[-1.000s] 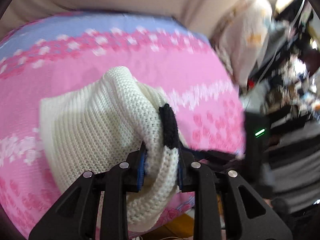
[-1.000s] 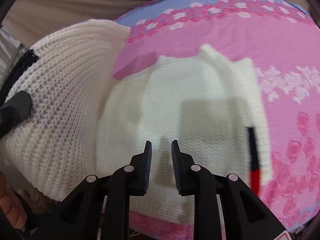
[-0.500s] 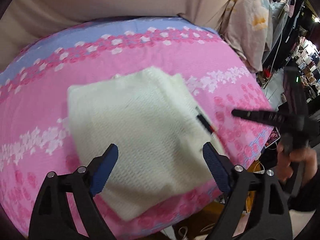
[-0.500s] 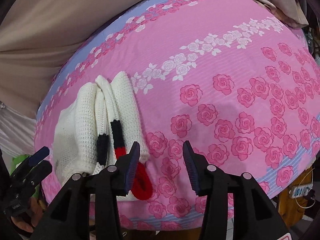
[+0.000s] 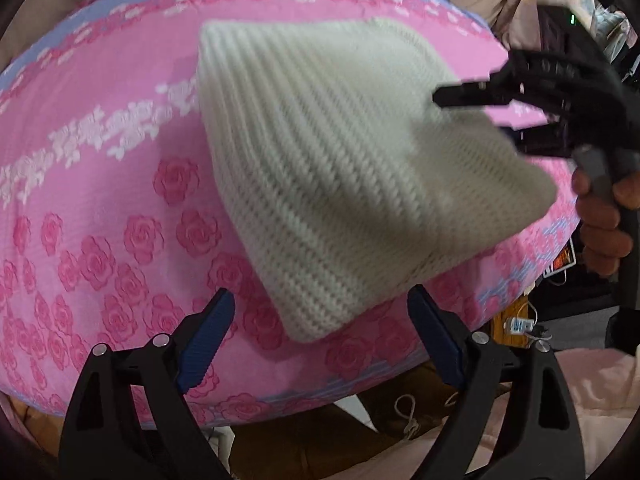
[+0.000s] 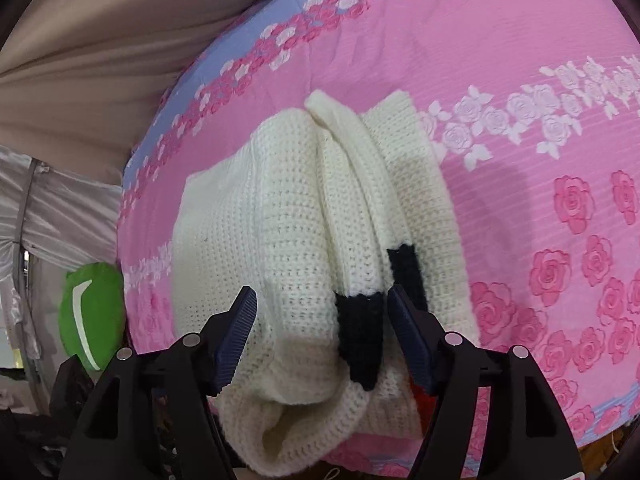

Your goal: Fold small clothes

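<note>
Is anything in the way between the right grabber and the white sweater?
Nothing visible is. The right gripper is open, and the folded white sweater with its black cuff lies right between its fingers on the pink bedsheet.

My bed's pink rose-print sheet point(image 6: 520, 92), with its lavender band along the far edge, carries one thing: a folded cream knit sweater point(image 6: 280, 240) with black cuff bands, lying near the bed's near edge.

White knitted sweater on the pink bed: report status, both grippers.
Left gripper open, empty. Right gripper open, straddling black cuff band. White knitted sweater folded on pink rose-print bedspread. Nothing in the way.
</note>
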Action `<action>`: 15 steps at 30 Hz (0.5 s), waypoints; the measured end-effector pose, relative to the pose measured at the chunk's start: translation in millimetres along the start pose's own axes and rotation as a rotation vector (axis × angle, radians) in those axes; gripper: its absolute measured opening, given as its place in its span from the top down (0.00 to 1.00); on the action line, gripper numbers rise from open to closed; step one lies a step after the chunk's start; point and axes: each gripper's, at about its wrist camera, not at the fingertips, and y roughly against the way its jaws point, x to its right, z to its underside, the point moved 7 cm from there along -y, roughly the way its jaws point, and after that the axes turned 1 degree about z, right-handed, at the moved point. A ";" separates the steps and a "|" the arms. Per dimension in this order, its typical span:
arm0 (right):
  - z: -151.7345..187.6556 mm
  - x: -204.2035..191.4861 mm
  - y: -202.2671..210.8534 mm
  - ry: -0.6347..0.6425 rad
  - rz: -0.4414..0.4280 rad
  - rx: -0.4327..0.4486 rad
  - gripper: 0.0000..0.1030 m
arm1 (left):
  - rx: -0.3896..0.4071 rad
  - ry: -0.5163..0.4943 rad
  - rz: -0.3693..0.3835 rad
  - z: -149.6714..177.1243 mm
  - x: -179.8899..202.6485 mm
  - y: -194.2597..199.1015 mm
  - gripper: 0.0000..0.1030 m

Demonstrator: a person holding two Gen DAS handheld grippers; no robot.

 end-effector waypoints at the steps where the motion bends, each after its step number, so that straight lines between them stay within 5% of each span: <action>1: 1.5 -4.8 -8.4 0.007 0.011 -0.021 0.35 | -0.013 -0.005 -0.014 3.8 -2.3 -4.4 0.21; 2: 2.1 -9.1 -12.6 0.015 0.010 -0.029 0.37 | -0.025 -0.007 -0.022 5.8 -4.2 -7.1 0.27; 4: 2.8 -25.1 -17.8 0.064 0.020 -0.027 0.66 | -0.061 0.011 -0.012 10.0 -9.2 -11.6 0.53; 6: -2.1 -45.2 -8.7 0.130 0.016 0.011 0.78 | -0.082 0.048 0.001 12.8 -14.5 -13.3 0.66; 10: -16.1 -67.5 47.3 0.177 -0.090 0.143 0.80 | -0.105 0.052 -0.013 16.7 -16.2 -19.7 0.66; 12: -18.3 -33.7 43.3 0.153 -0.016 0.139 0.80 | -0.111 0.031 -0.018 15.4 -13.1 -21.6 0.65; 14: -7.2 20.4 -2.1 0.137 0.162 0.020 0.79 | -0.114 0.014 -0.028 14.0 -10.7 -19.4 0.65; 15: -0.8 32.7 -14.2 0.118 0.148 -0.003 0.78 | -0.104 0.011 -0.018 14.0 -9.4 -15.5 0.65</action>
